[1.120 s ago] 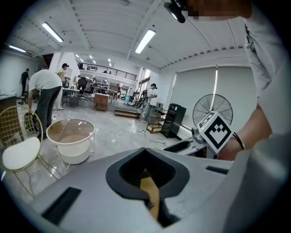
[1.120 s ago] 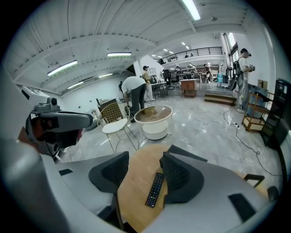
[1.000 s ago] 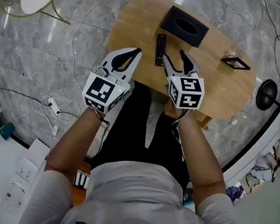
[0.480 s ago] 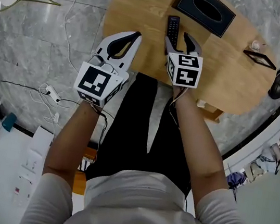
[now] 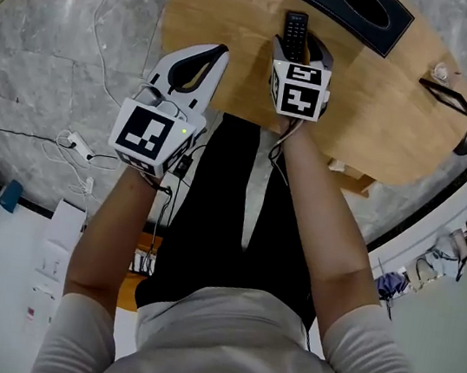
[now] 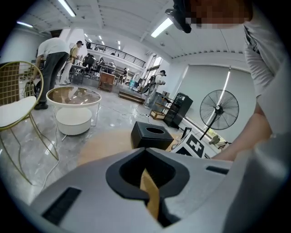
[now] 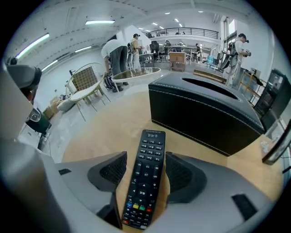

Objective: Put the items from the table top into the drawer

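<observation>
At the 9 o'clock side of the scene, the left gripper [image 5: 222,50] is being held over the near edge of the wooden table [image 5: 217,12]. Its jaws are closed tip to tip, with nothing caught between them; only bare wood is being seen through the loop of the pads.

Toward 3 o'clock from it, the right gripper [image 7: 145,175] is being held low over the black remote [image 7: 150,150], which is lying flat on the table with its length pointing to 12 o'clock. The jaws are apart and are straddling its lower half. The right-hand pad looks to be against its edge, while a sliver of wood is showing beside the left-hand pad, so no clamp is being made yet.

The remote is judged to be light, stiff and smooth-sided. A grip across its narrow width, near the middle rather than the button end, is being favoured, so that it is not tipped when lifted. Firm pressure is likely needed, since slick plastic can slide between pads.

At 1 o'clock from the remote, a black tissue box [image 5: 357,8] is standing just beyond it. Further toward 3 o'clock, a small dark frame [image 5: 446,92] is lying near the table's edge. The drawer cannot be clearly made out.
</observation>
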{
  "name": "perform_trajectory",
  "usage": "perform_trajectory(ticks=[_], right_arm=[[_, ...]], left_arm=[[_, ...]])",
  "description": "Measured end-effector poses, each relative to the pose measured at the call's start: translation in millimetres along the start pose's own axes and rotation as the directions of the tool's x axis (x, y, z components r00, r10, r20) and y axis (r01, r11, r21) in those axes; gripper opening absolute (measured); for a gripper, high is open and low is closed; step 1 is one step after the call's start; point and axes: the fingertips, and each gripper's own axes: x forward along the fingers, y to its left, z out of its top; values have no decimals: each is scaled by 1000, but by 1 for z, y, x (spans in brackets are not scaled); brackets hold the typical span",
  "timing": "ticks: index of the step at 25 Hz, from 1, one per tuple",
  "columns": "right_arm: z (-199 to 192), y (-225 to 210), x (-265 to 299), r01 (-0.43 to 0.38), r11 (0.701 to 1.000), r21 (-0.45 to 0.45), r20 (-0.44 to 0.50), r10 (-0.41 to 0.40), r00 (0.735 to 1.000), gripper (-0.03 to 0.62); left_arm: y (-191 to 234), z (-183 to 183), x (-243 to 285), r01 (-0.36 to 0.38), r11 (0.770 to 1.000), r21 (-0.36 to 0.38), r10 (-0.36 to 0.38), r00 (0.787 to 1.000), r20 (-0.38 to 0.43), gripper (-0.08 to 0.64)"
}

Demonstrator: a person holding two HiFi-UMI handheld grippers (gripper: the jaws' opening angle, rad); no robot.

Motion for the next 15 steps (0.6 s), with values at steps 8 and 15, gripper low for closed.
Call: perform_trajectory(ticks=[8, 15], right_arm=[[-9, -4, 13, 55, 998, -34, -18, -56, 998, 258], [-9, -5, 14, 53, 997, -56, -7, -53, 999, 233]], left_arm=[[-2, -15, 6, 19, 999, -28, -19, 1000, -12, 9], [-3, -22, 7, 23, 999, -48, -24, 1000, -17, 9]])
